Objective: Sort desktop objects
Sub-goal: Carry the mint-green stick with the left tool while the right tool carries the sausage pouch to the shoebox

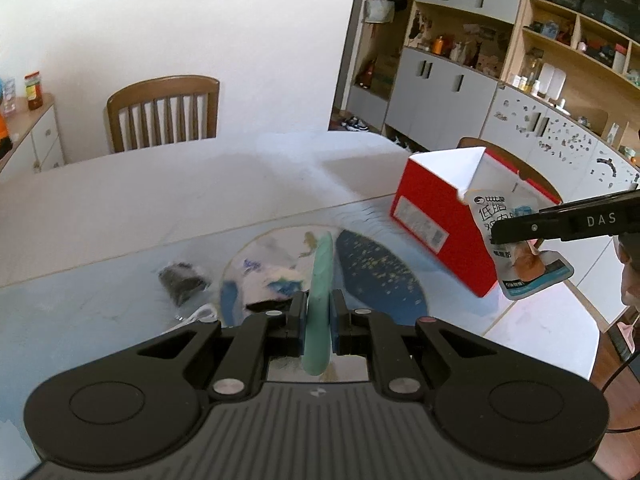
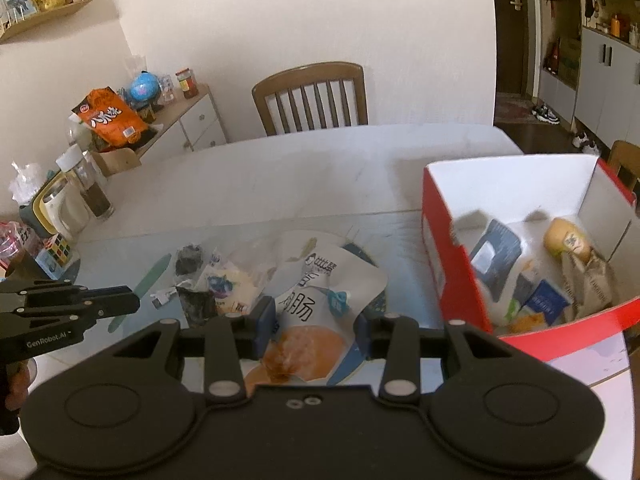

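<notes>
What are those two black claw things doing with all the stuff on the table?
A person is tidying the table with a gripper in each hand. The left gripper is pinching a flat green stick. The right gripper holds a white snack pouch in the air near the red box, which already has a few packets in it. More small wrappers wait on the table.

I saw a flat mint-green plastic stick [image 1: 320,300] standing edge-on above the table, a white printed snack pouch [image 2: 320,312] hanging crumpled beside the open red cardboard box [image 2: 452,276], and small black and white packets [image 2: 212,284] scattered nearby.
</notes>
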A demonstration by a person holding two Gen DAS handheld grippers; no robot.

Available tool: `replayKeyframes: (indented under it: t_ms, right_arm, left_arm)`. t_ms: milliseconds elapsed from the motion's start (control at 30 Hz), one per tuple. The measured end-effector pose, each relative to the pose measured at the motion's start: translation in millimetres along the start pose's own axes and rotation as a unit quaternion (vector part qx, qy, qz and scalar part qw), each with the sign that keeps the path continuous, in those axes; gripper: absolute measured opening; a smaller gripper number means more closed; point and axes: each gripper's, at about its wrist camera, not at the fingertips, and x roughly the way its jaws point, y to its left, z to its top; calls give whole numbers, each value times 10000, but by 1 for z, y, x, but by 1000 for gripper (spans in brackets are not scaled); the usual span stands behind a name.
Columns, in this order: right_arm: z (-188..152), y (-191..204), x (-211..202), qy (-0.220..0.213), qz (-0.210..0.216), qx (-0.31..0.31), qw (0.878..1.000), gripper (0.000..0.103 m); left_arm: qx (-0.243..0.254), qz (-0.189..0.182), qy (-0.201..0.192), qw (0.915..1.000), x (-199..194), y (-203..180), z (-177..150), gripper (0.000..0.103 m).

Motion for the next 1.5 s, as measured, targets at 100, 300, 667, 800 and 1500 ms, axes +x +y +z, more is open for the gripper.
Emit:
replayKeyframes:
  t_ms: [100,300,667,800,1500]
  right_arm:
    - [3,-6,-8,-56,-25,-50,10000,40]
    - [9,-27,-20,-135,-7,25,9999,40]
    - [21,-75,-30,-257,-29,142,9996,40]
    - [25,-95,-33,-287,-81,155,9994,40]
    - [40,-191,-46,-325,-513,268,9978,40]
  left_arm:
    - [19,-35,-27,10000,1,-9,5,10]
    - [79,-108,-98,9999,7,-26,19,10]
    - [201,-233,-191,9993,36,-68,46,10]
    - [232,-297,-214,9991,51,-85,56,10]
    - [767,-795,-209,9937,120,-178,107,10]
